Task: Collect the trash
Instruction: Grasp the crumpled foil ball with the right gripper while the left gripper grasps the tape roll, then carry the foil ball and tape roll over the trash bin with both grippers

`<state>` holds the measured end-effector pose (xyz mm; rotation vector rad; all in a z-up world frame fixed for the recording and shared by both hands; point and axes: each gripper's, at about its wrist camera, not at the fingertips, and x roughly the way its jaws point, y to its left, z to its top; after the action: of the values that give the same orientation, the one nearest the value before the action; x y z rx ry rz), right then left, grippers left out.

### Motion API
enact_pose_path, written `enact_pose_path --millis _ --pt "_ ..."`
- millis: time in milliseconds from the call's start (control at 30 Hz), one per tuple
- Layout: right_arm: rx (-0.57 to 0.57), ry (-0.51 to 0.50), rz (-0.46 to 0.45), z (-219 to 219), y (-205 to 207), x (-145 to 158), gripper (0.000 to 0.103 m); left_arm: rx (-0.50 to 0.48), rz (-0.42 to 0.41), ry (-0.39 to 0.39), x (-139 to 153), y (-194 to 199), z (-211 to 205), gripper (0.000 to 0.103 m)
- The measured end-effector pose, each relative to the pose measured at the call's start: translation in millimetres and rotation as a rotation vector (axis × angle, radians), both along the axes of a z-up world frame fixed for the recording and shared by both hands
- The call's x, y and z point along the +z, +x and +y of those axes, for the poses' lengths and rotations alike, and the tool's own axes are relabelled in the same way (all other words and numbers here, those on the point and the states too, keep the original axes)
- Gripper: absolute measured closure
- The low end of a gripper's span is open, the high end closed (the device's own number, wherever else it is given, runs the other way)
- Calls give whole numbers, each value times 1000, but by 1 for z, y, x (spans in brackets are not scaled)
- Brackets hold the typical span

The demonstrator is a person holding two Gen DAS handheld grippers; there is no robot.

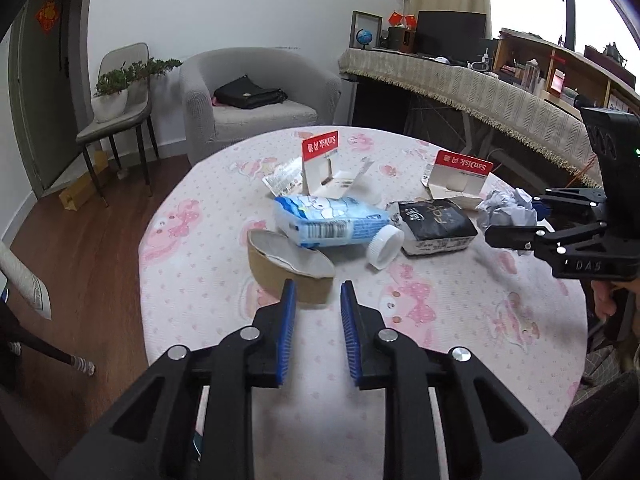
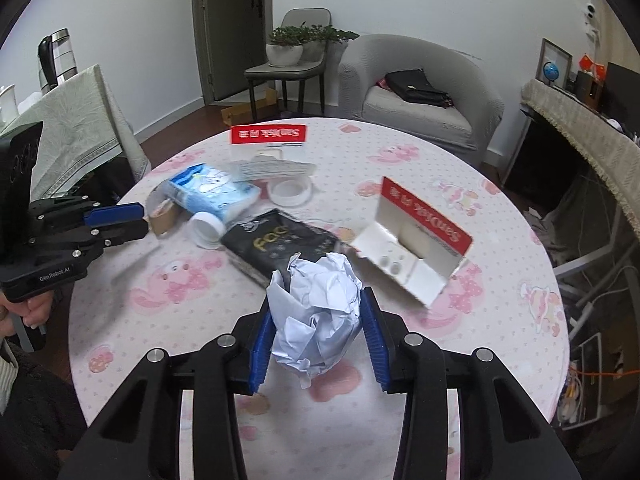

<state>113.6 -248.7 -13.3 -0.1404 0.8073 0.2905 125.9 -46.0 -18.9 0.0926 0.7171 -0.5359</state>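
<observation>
The right gripper (image 2: 318, 328) brackets the paper ball (image 2: 316, 316). Both blue pads (image 2: 374, 332) sit against its sides, so the jaws appear closed on it. Whether the ball is lifted clear of the table (image 2: 500, 216) cannot be told.

The left gripper (image 1: 318, 312) is partly open and holds nothing. It points at the crushed paper cup (image 1: 288, 264), which lies just ahead of its fingertips.

The remaining trash lies on the table, clustered near the centre:
- blue wrapper (image 1: 328, 220), touching the cup
- white cap (image 1: 386, 246)
- black packet (image 1: 438, 226)
- two red-and-white cartons (image 1: 460, 176)

Step in hand, as judged: pickup of the first item, the paper ball.

No bin or bag is in view. The next move calls for a firm hold on the ball, a lift, and transport to a container out of frame. The left gripper can then advance and close on the cup wall.
</observation>
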Motion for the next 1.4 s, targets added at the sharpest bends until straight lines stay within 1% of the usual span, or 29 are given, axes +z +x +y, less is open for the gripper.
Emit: enact_pose_path --millis 33,67,133,200,367,467,567,600,700,733,767,800,833,900,1067,1167,1300,1400 --pt "4 3 -2 1 -1 1 61 5 6 -12 0 -1 1 39" --pt "7 7 -7 3 -2 2 61 19 9 -28 1 -1 2 28" --pt "10 17 -14 5 -4 3 61 38 7 -33 3 -2 4 30" --pt "13 27 -17 8 -4 4 61 64 -12 4 4 -1 1 30" --pt "19 42 -11 13 3 1 61 110 13 44 -2 14 -5 30" --pt "29 45 -9 14 5 0 61 121 25 49 -4 21 -10 30" --pt "38 42 -8 12 3 -1 61 146 19 91 -6 27 -17 30" --pt "39 41 -8 11 3 -1 61 157 17 109 -7 29 -19 31" --pt "37 45 -5 8 4 0 61 170 21 125 -8 32 -23 36" --pt "36 46 -5 8 4 0 61 174 12 151 -9 32 -26 41" --pt "38 44 -5 8 4 0 61 177 9 162 -10 33 -27 50" --pt "38 44 -5 8 4 0 61 182 15 160 -10 34 -27 54" --pt "38 44 -4 7 4 0 61 187 20 142 -10 34 -25 55" --pt "40 45 -4 8 4 2 61 187 20 131 -10 33 -20 57" --pt "59 45 -8 17 1 7 61 201 10 112 -7 25 -5 68" --pt "70 56 -9 23 -1 9 61 195 30 50 -4 21 8 69" --pt "92 93 -2 36 -2 11 61 194 24 32 -1 11 14 70" --pt "111 100 -4 49 -4 12 61 193 20 21 1 1 22 70"
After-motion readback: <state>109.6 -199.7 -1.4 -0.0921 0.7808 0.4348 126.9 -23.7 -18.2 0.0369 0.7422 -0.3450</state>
